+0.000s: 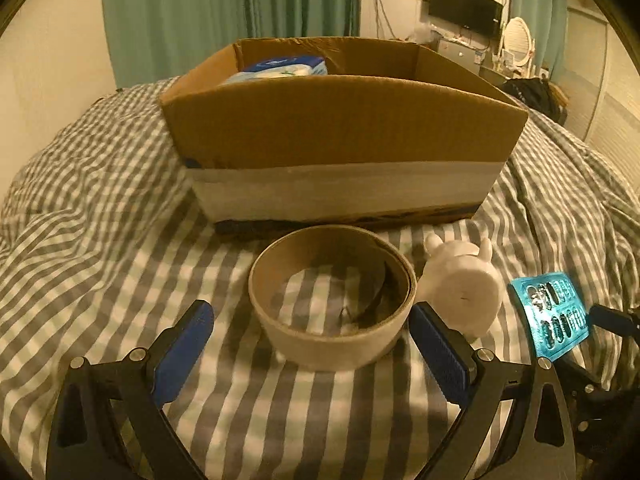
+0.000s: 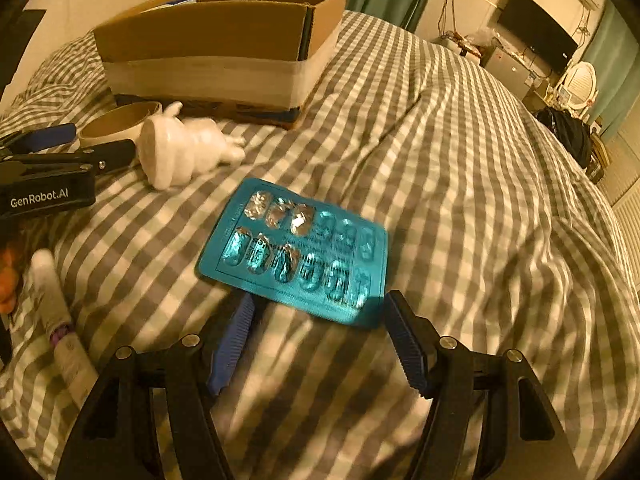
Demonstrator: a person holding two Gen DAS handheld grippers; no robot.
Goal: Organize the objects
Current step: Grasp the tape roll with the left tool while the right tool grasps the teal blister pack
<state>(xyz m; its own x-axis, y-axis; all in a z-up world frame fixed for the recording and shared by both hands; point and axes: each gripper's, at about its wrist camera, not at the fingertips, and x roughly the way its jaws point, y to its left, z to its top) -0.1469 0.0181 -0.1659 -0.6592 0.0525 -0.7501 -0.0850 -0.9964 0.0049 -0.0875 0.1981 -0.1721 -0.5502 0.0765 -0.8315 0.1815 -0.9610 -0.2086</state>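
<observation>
grey-and-white checked bed cover (image 2: 460,168) | green curtains (image 1: 224,8) behind | black wall-mounted screen (image 1: 466,4) | white oval mirror (image 1: 518,42) beside dark clothing heap (image 1: 528,92)

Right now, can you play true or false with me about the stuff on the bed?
1. The ring sits between the left gripper's open jaws. True.
2. The pill pack is inside the box. False: it lies on the bed, ahead of the right gripper.
3. The white figurine lies tipped over beside the ring. True.
4. The box is empty. False: a blue and white pack is in it.
</observation>
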